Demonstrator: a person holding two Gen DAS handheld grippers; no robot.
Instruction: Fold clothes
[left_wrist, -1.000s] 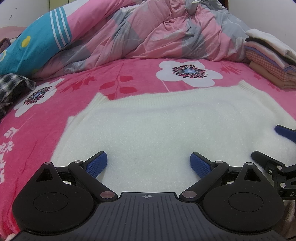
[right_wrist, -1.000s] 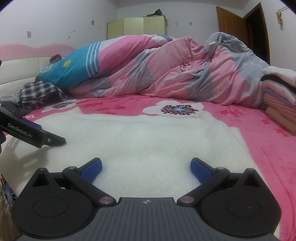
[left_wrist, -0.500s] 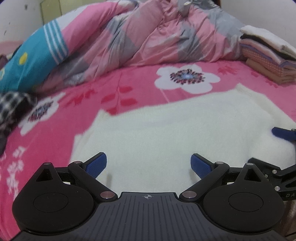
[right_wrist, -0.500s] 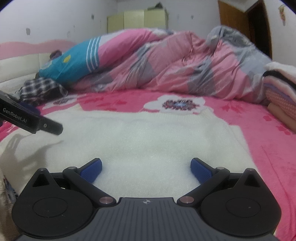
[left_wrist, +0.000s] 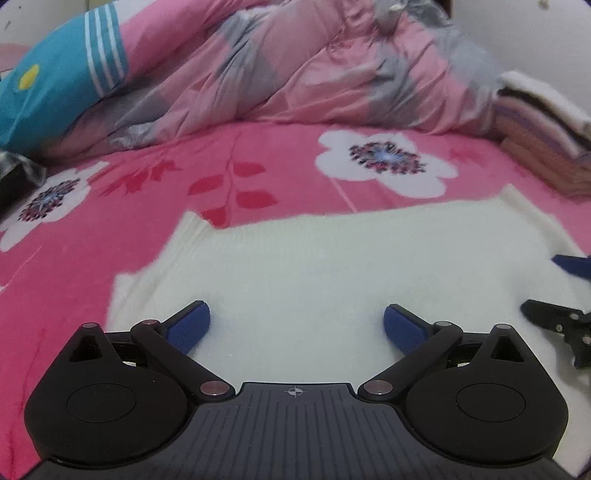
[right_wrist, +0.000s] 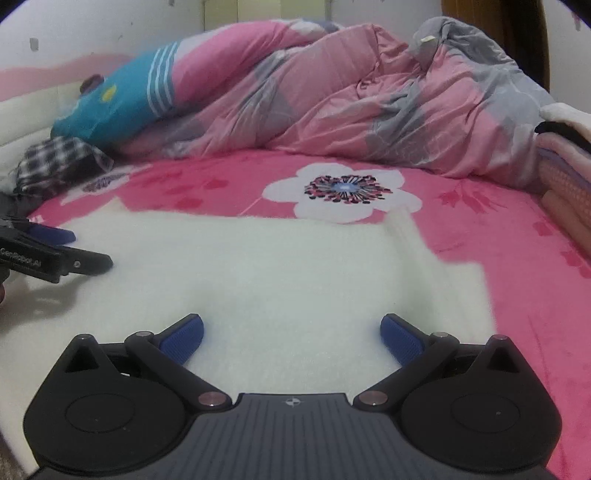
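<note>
White fuzzy sweater (left_wrist: 332, 266) lies flat on the pink bed (left_wrist: 110, 229) across the lower middle of both views, looks soft, light and limp, best pinched at its ribbed edge corners, with left gripper (left_wrist: 297, 325) and right gripper (right_wrist: 291, 332) jaws wide apart, empty.

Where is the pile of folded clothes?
The stack of folded clothes sits at the far right edge of the pink flowered bedsheet in both views, beside the rumpled pink-and-grey quilt.
</note>
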